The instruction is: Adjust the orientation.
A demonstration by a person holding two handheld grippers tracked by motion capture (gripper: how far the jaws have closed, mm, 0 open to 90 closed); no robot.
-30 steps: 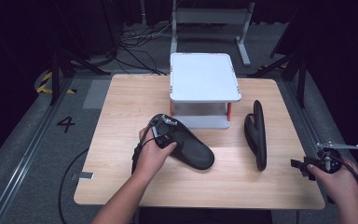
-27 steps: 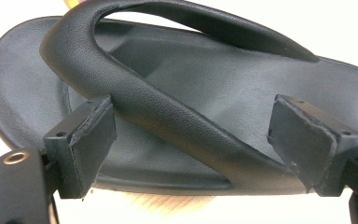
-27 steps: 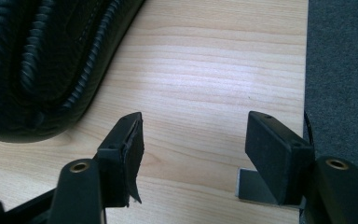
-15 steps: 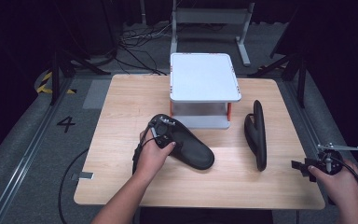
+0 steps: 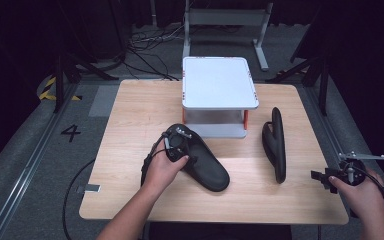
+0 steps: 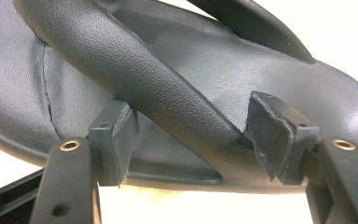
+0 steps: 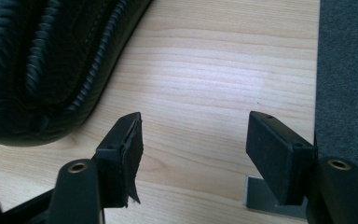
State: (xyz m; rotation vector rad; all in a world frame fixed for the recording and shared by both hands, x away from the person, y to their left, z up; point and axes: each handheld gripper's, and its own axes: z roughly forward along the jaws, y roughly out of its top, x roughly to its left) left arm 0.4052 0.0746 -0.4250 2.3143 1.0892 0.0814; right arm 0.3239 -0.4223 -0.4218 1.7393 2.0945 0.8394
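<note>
A black sandal [image 5: 200,160] lies flat on the tabletop [image 5: 130,120], near its middle and just in front of a small white stand [image 5: 219,82]. The left gripper [image 5: 176,145] sits over the sandal's strap end, held from behind by the person's left hand [image 5: 162,170]. In the left gripper view the strap [image 6: 158,88] runs slantwise between the two pads [image 6: 121,140]; the jaws have just been closing in, and both pads now seem to meet the strap's sides.

To the right a second black sandal [image 5: 275,142] stands on its edge, well apart from the first. Beyond it, at the tabletop's right edge, the right hand [image 5: 365,195] holds the right gripper [image 5: 325,177], its jaws apart with only bare wood between them and the second sandal's stitched rim [image 7: 51,70] just ahead.

The tabletop is pale wood grain, with a little grey tab [image 7: 265,198] at its border. Around it lies grey carpeted floor [image 5: 35,160], a taped figure four [image 5: 71,132], yellow-black hazard tape [image 5: 47,87], loose cables [image 5: 145,42] and dark curtains behind.
</note>
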